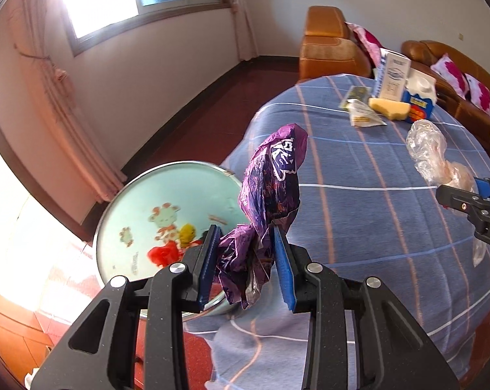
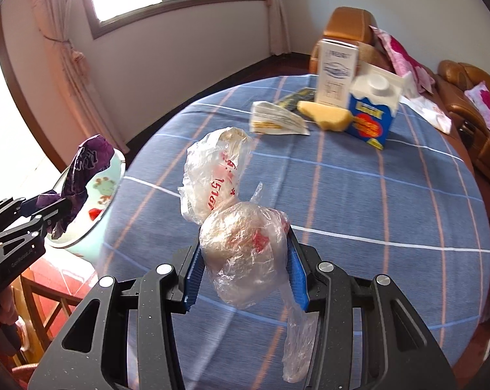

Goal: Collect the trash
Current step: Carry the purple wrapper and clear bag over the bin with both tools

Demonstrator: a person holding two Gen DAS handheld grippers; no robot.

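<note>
The left tongs (image 1: 248,266) clenched a purple wrapper (image 1: 271,175) just beside the basin (image 1: 131,201); the right tongs (image 2: 245,273) gripped a clear plastic bag (image 2: 241,243) above the bench (image 2: 375,195). Each should clear the basin's rim before letting go.

1. We see a crumpled purple wrapper (image 1: 271,195), a glossy film with a silvery inner side.
2. We see a clear plastic bag (image 2: 241,243), thin, wrinkled and shiny, with red print.
3. We see a woven cloth tablecloth (image 1: 375,214), matt, blue with checked lines.
4. We see a basin (image 1: 167,208) with a smooth glossy pale surface, like enamel, and a metal rim.
5. We see a carton (image 2: 371,113) of printed cardboard with a white plastic cap.
6. We see a yellow sponge (image 2: 326,117), porous and matt.
7. We see matt black gripper bodies with ribbed blue pads (image 2: 298,276).
8. We see a sofa (image 1: 323,45) in shiny brown leather.
</note>
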